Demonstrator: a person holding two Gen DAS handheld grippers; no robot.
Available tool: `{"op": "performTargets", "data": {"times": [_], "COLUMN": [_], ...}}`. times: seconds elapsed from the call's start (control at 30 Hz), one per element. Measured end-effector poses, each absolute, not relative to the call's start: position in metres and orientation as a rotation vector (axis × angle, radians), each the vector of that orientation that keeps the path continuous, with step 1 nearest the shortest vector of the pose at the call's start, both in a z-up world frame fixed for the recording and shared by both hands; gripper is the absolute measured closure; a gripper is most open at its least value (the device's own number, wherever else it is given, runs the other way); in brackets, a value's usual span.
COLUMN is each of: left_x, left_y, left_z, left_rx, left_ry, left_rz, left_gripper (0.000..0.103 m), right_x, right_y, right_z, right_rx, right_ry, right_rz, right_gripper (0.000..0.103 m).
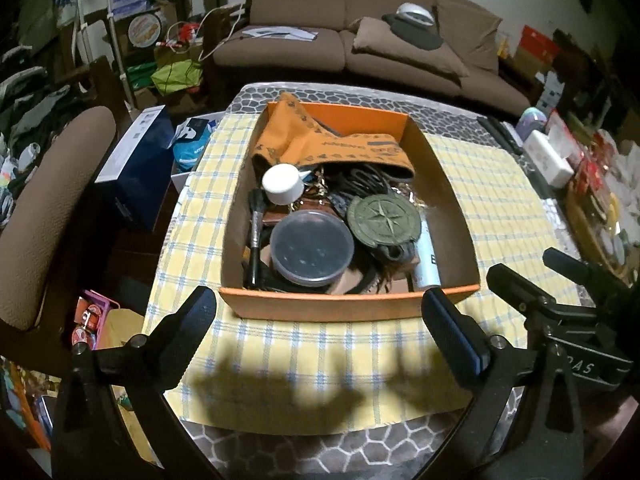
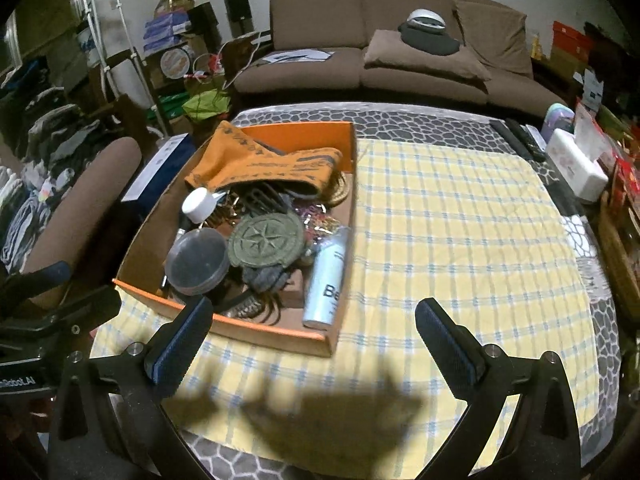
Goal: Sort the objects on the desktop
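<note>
An orange cardboard box [image 1: 344, 306] [image 2: 256, 330] stands on the yellow checked cloth [image 1: 312, 356] [image 2: 460, 248]. Inside lie an orange cloth bag [image 1: 320, 144] [image 2: 260, 164], a white cap [image 1: 282, 188] [image 2: 198, 204], a round clear-lidded tub [image 1: 310, 248] [image 2: 198, 262], a green compass-star disc [image 1: 386, 220] [image 2: 266, 240], a white spray bottle [image 1: 426, 260] [image 2: 326, 284] and a black brush [image 1: 254, 240]. My left gripper [image 1: 320, 312] hangs open just before the box's near wall, nothing between its fingers. My right gripper [image 2: 314, 320] is open over the box's near right corner, holding nothing.
A brown sofa [image 1: 360, 40] [image 2: 380, 52] stands behind the table. A brown chair back [image 1: 52, 216] [image 2: 76, 208] and a blue carton [image 1: 136, 160] are at the left. White boxes [image 2: 576, 168], remotes [image 2: 520, 140] and clutter line the table's right edge.
</note>
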State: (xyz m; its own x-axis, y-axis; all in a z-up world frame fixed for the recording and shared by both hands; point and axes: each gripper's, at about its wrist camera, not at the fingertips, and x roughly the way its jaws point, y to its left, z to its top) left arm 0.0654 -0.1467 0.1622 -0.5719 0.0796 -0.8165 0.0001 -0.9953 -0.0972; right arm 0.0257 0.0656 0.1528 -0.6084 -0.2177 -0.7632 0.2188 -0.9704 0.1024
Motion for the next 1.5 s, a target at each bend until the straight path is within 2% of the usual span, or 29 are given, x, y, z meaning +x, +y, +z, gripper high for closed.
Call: {"op": "performTargets", "data": {"times": [0.43,0.77,1.13,1.5], "left_x": [0.082,0.087,0.07,0.055], "left_y": [-0.112,-0.088,-0.067,-0.056], "left_z": [0.132,0.098,0.057,0.033], "left_rx": [-1.421,-1.394,-1.407,-1.435], "left_ry": [-0.14,-0.13,-0.037,-0.05], "left_rz": [2.728,2.73,2.712,2.694], "left_gripper": [0.0,0.0,0.0,0.0], "right_x": [0.044,0.048,0.038,0.03], "right_y": [0.111,0.138,0.148,0.158], "right_z": [0.136,0.101,0.059,0.034], "right_rx": [1.264,1.308,1.356,1.366], "right_ry": [-0.011,-0.015,0.019,0.062], "right_rz": [-2.673,-2.681,-2.677,-2.701], "right_gripper": [0.0,0.0,0.0,0.0]}}
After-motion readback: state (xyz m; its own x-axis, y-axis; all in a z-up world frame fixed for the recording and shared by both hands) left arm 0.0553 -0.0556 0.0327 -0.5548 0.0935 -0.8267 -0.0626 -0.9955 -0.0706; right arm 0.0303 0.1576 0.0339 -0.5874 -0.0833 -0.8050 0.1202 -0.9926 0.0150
